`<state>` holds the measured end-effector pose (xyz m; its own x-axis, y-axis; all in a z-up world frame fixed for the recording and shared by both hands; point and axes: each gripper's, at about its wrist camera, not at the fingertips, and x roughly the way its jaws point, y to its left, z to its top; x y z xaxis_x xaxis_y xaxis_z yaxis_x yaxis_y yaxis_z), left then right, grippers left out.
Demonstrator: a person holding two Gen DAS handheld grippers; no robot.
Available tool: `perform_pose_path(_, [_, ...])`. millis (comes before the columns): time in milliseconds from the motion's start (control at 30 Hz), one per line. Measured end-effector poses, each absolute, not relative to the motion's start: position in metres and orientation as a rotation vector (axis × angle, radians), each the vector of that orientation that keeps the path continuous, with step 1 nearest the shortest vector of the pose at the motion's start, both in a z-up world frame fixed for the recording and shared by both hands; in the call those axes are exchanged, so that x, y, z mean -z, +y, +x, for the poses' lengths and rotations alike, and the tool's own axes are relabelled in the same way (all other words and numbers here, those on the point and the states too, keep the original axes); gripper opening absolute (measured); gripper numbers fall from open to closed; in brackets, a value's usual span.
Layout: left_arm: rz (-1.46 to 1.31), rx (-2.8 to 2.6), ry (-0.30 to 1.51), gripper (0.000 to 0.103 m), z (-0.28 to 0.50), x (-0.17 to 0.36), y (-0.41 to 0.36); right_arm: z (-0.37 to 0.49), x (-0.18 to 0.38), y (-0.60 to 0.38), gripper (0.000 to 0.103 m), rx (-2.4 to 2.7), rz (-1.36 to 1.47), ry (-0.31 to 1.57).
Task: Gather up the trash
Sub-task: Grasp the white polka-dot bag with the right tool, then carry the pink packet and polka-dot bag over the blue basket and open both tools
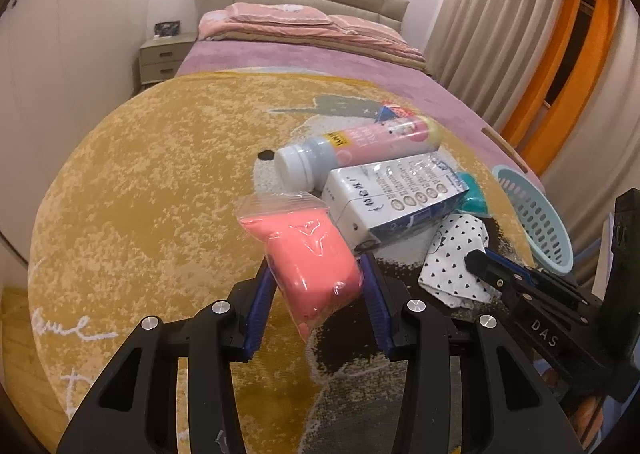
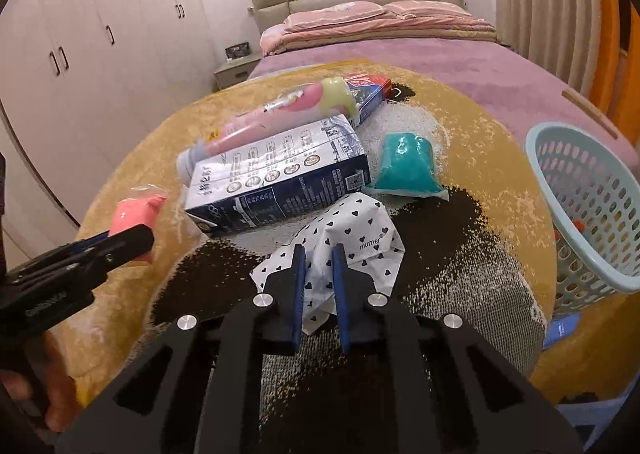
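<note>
Between the blue pads of the left gripper, a clear bag of pink clay is clamped and held up off the round yellow rug, with a milk carton and a pink bottle lying just ahead of the fingertips. Just to its right, the right gripper is closed on the near edge of a heart-print wrapper that lies on the rug beside a teal clay bag, and the pale blue basket sits further right. To finish well, each grip should probably stay firm while the items are lifted clear of the pile and carried over the basket rim before being let go.
</note>
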<state>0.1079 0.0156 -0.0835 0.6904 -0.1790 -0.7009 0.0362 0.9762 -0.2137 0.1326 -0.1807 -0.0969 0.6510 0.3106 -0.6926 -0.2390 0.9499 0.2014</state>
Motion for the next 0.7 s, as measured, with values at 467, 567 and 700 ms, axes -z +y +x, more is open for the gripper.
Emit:
perform_pose_path(467, [-0.171, 0.174, 0.727, 0.041, 0.098, 0.058, 0.007, 0.113, 0.055, -0.195, 0.012, -0.299, 0.103, 0.686])
perform_pose_path(567, [-0.151, 0.199, 0.702, 0.041, 0.098, 0.046, -0.003, 0.110, 0.043, -0.206, 0.012, -0.287, 0.122, 0.654])
perform_pose_path(700, [-0.115, 0.246, 0.675, 0.041, 0.103, 0.034, -0.022, 0.112, 0.030, -0.225, 0.012, -0.263, 0.146, 0.612])
